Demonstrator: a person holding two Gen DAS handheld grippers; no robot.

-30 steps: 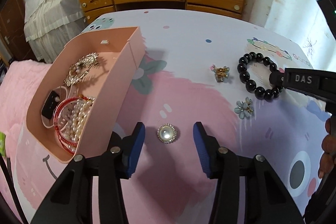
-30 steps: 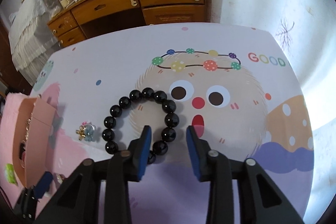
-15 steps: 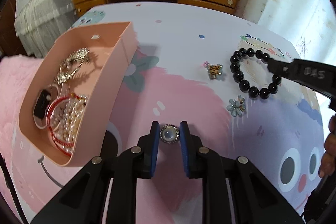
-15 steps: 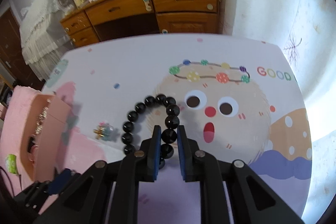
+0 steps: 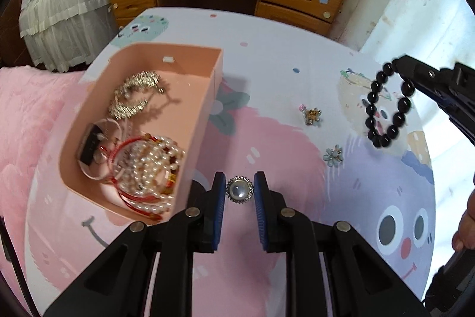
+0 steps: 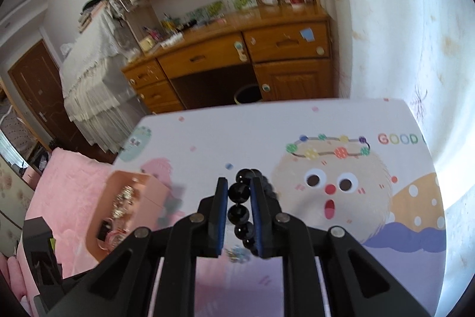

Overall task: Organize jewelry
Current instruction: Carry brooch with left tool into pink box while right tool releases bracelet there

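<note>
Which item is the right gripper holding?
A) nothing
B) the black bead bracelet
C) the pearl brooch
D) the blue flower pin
B: the right gripper is shut on the black bead bracelet, which hangs from it above the table.

The left gripper (image 5: 239, 192) holds a round pearl brooch (image 5: 240, 191) between its blue pads, just right of the pink box (image 5: 202, 121). Inside the box lie gold ornaments (image 5: 135, 95), a pearl bracelet (image 5: 151, 165) with red cord, and a small black item. Well right of the box, a gold charm (image 5: 311, 115) and a pale blue flower brooch (image 5: 333, 156) lie on the cartoon tablecloth (image 5: 282, 55). Further right, the right gripper (image 5: 415, 76) holds a black bead bracelet (image 5: 386, 106) hanging above the cloth.
</note>
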